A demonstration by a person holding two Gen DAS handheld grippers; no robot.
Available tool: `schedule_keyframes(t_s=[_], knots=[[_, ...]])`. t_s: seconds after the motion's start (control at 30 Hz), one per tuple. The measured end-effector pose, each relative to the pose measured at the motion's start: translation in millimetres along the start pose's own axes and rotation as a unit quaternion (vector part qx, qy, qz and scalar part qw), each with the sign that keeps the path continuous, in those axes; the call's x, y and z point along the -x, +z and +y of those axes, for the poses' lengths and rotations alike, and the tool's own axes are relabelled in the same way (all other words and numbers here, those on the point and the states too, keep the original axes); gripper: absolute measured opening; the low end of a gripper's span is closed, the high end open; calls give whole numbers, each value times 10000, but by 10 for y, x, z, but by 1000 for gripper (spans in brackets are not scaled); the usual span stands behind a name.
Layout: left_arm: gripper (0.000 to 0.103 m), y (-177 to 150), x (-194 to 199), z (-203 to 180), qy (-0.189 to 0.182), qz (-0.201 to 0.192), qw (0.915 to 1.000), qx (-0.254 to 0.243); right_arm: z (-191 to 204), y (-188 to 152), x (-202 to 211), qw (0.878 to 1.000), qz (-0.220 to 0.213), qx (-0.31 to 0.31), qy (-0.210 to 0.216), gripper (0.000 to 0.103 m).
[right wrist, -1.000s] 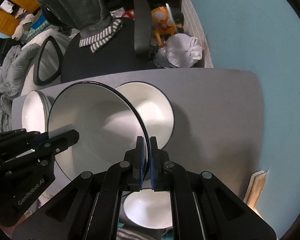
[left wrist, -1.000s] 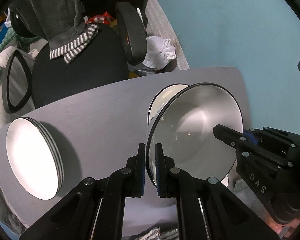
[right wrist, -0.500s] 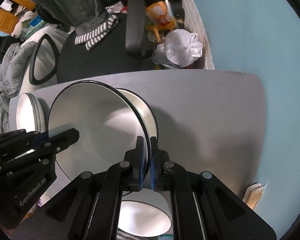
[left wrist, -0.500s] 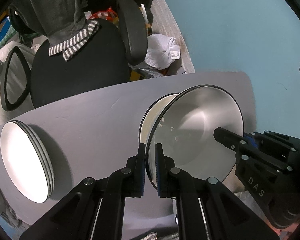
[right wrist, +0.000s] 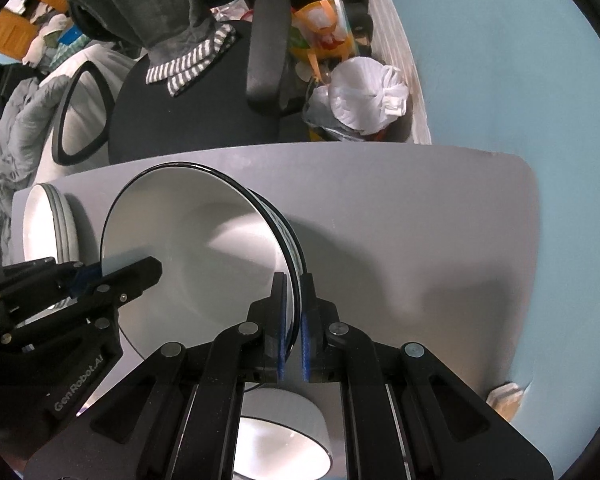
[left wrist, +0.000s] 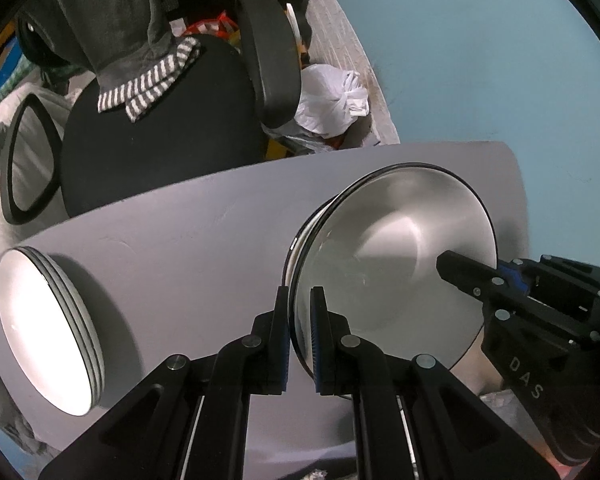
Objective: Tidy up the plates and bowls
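The left gripper (left wrist: 300,300) and right gripper (right wrist: 294,286) are each closed on opposite rim edges of one bowl (left wrist: 396,252), holding it level just above a second bowl (right wrist: 290,236) on the grey table (left wrist: 188,232). A plate stack (left wrist: 48,332) stands near the table's left edge; bare tabletop lies between stack and bowls.

lower bowl (right wrist: 290,228): mostly hidden under held bowl (right wrist: 196,248) | small bowl (right wrist: 284,440): partly behind tool arms
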State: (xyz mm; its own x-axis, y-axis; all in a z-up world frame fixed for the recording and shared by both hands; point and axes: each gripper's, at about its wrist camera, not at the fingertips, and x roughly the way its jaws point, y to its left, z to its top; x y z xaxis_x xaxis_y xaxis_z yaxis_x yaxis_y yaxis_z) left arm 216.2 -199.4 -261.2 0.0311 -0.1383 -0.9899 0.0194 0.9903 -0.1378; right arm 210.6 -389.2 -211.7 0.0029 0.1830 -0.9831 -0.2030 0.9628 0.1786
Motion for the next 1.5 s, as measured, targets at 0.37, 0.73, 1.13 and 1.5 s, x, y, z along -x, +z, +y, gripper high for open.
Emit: schedule_keyframes(t_s=[0.37,0.73,1.13,1.5], knots=[[8,-6,15,-9,120,-60,9998,-138,22,21,0,9998,-16,92,-150,10],[35,-144,205,0,301,-455,9983,-180,-25,-65,123,9990,-250,-11,-376,28],[49,-451,509,-17,-65,-749,9968,-257,33,-274,467,9942,-728,71,-783,49],[51,-762,647,-85,-141,-856,9951,-474,91,-601,764,9915,-922,77,-910,57]])
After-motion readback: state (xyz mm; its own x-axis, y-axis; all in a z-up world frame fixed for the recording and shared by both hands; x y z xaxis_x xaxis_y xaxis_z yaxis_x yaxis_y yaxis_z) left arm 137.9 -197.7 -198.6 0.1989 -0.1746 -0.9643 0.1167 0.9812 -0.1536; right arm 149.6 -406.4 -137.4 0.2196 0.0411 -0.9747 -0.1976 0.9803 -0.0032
